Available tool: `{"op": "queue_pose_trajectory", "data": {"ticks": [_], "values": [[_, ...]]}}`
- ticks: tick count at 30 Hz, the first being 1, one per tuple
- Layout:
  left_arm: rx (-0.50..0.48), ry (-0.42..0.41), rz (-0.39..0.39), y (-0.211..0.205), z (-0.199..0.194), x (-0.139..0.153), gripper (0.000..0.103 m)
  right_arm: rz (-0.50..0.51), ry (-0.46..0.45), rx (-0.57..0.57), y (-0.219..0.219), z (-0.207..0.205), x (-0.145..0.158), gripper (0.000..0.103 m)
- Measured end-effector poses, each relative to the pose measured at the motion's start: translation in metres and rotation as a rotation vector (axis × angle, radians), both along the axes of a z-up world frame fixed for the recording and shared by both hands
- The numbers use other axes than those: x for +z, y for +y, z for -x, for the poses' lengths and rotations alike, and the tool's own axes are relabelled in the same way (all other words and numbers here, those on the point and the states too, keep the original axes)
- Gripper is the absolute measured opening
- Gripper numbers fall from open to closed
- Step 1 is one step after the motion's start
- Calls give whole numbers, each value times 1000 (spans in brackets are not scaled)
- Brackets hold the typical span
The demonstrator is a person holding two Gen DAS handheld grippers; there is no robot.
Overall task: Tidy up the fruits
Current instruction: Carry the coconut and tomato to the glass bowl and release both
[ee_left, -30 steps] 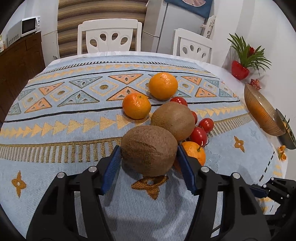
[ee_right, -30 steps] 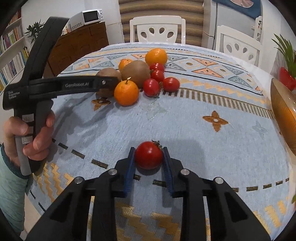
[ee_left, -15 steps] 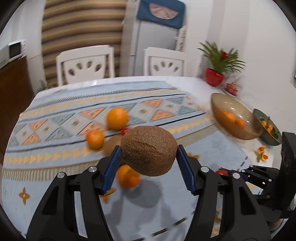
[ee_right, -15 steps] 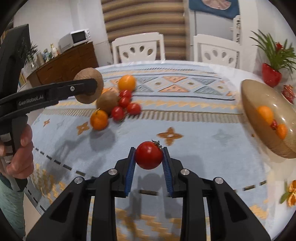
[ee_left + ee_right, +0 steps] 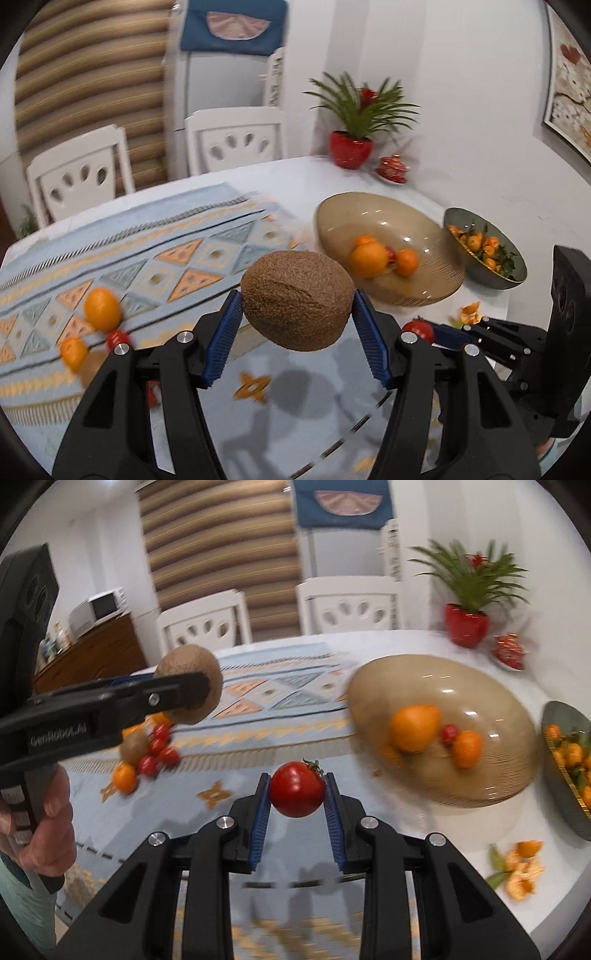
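Observation:
My left gripper (image 5: 297, 315) is shut on a brown kiwi (image 5: 295, 299), held in the air above the patterned cloth. My right gripper (image 5: 296, 797) is shut on a red tomato (image 5: 296, 789), also lifted. The kiwi (image 5: 199, 686) and left gripper show at the left of the right wrist view. Ahead and to the right sits a brown glass bowl (image 5: 480, 775) (image 5: 424, 280) holding oranges (image 5: 415, 727) and a small tomato. A pile of loose fruit (image 5: 147, 753) stays on the cloth at the left: oranges, tomatoes and another kiwi.
A dark green bowl (image 5: 491, 280) of small oranges stands right of the glass bowl. Orange peel (image 5: 521, 871) lies on the white table near its front edge. A red potted plant (image 5: 467, 627), a small red dish and white chairs (image 5: 347, 609) stand at the back.
Both grippers lifted their fruit off the cloth and swung right toward the glass bowl, which now fills more of each view. The fruit pile has dropped back to the left.

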State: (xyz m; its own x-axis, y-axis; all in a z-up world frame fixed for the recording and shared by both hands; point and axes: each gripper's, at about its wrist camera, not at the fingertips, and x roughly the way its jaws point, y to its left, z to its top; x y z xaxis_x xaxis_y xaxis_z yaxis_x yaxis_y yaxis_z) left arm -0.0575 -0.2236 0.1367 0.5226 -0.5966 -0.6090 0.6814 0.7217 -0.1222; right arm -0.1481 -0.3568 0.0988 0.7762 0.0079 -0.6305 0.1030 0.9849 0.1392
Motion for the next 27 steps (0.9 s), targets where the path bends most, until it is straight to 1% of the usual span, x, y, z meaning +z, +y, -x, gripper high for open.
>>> {"op": "queue_pose_trajectory", "data": {"ticks": [3,7,11,14,19,23,27], "values": [[-45,-8,1,-28,0,6,61,-4,-13,-66,-29,1,6,28],[-91,-4,11,-61,-3,8,61,-20,-8,-180,-73,0,11,28],[-125,16,15,-95,-9,0,61,-47,22,-277,-111,0,7,28],[-157,24,6,-119,-12,-10,61,-63,48,-327,-130,-4,1,28],[-186,69,-8,-145,-19,-31,61,-79,85,-368,-143,-7,-9,28],[-194,105,-19,-154,-23,-47,61,-76,106,-379,-146,-10,-14,28],[-196,118,-42,-159,-24,-57,61,-88,120,-384,-148,-13,-19,28]]}}
